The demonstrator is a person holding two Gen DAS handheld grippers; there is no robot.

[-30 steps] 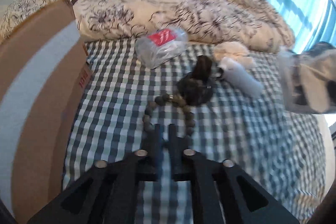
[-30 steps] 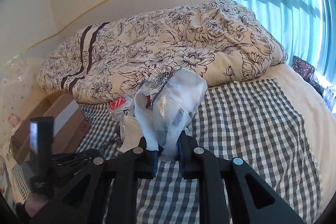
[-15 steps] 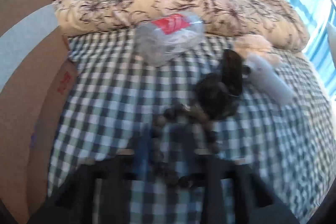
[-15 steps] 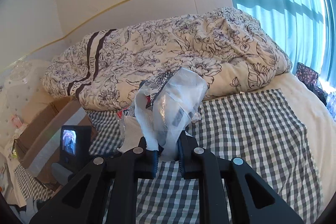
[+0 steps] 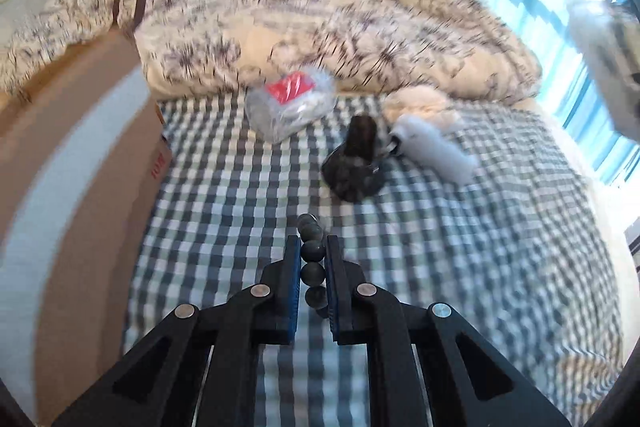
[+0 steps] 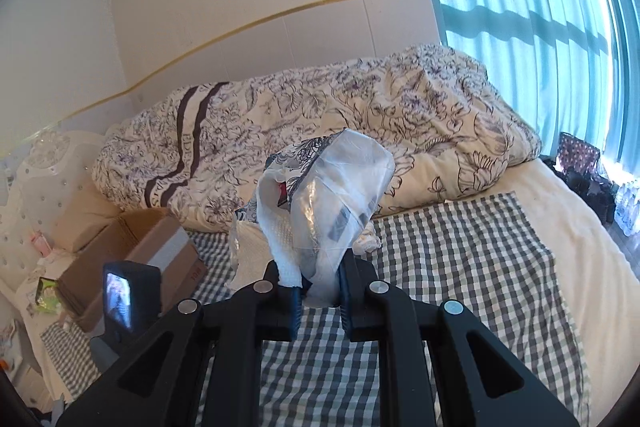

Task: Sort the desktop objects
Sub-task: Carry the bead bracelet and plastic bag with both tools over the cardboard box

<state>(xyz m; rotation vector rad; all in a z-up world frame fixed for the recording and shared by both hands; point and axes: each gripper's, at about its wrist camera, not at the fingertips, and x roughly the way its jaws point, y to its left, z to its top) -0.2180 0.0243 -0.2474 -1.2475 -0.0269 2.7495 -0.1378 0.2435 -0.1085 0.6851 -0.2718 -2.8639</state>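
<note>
Only the left wrist view shows what lies on the checked cloth [image 5: 224,195]: a clear packet with a red label [image 5: 290,107], a dark pouch [image 5: 354,167], a white bottle on its side [image 5: 432,151] and a cream bundle of cloth [image 5: 420,101] just behind it. The left gripper [image 5: 313,247] is raised above the cloth with its jaws clamped on a string of dark beads [image 5: 312,257], several beads stacked between the pads and a few poking out past the fingertips.

The right wrist view shows the room instead: a floral duvet [image 6: 320,131], a curtained window [image 6: 540,27] and the back of the other gripper's small screen [image 6: 120,295] low at the left. The right gripper [image 6: 320,283] is held level and high over the bed, jaws closed on a clear plastic bag [image 6: 340,195] that stands up from them with white paper [image 6: 276,247] beside it.

A cardboard box [image 6: 152,251] sits at the cloth's left edge; its red side print is too blurred to read (the duvet's stripe lettering likewise).
</note>
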